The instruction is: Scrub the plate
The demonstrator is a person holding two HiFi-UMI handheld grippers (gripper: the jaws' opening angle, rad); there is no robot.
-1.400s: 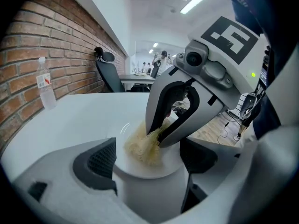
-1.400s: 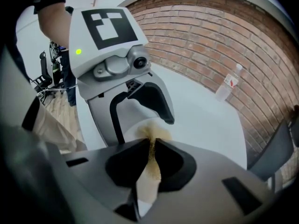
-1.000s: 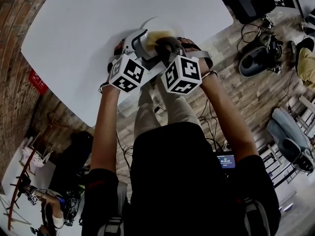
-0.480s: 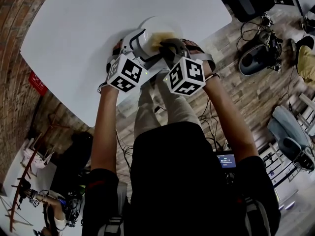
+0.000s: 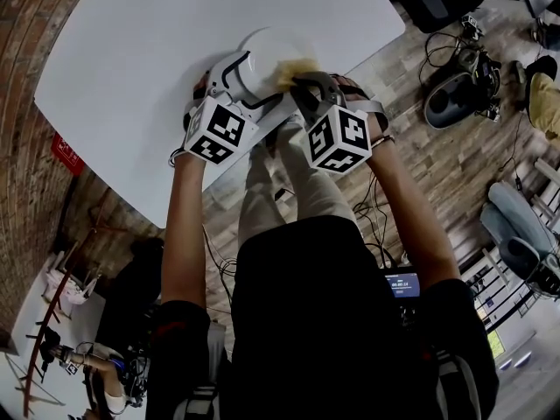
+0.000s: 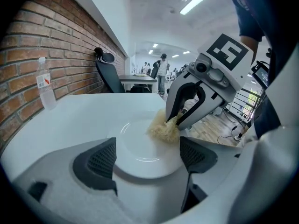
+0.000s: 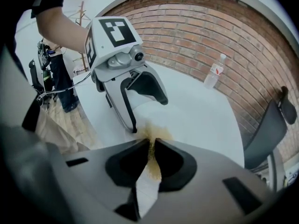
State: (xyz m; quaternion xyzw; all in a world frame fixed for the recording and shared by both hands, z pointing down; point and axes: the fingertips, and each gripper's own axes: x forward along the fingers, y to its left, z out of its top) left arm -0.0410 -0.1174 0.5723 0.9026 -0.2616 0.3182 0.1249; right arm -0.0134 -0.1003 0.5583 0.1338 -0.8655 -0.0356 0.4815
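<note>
A small white plate (image 5: 262,51) lies on the white table (image 5: 131,68) near its front edge. My left gripper (image 5: 243,79) straddles the plate's near rim (image 6: 140,164), with a pad (image 6: 100,160) against each side, holding it. My right gripper (image 5: 302,81) is shut on a tan fibrous scrubber (image 6: 163,129) and presses it onto the plate's right part. In the right gripper view the scrubber (image 7: 156,134) sticks out from between the shut jaws of the right gripper (image 7: 152,146), onto the plate (image 7: 177,113), beside the left gripper (image 7: 135,99).
A clear water bottle (image 6: 46,90) stands at the table's far side by the brick wall (image 7: 196,36). An office chair (image 6: 110,73) is beyond the table. Bags and cables (image 5: 455,94) lie on the wooden floor to the right. The table edge (image 5: 367,55) runs just under the grippers.
Both grippers shifted slightly up and left in the head view. The right gripper slid the scrubber toward the plate's right edge, so more of the plate's face shows.
</note>
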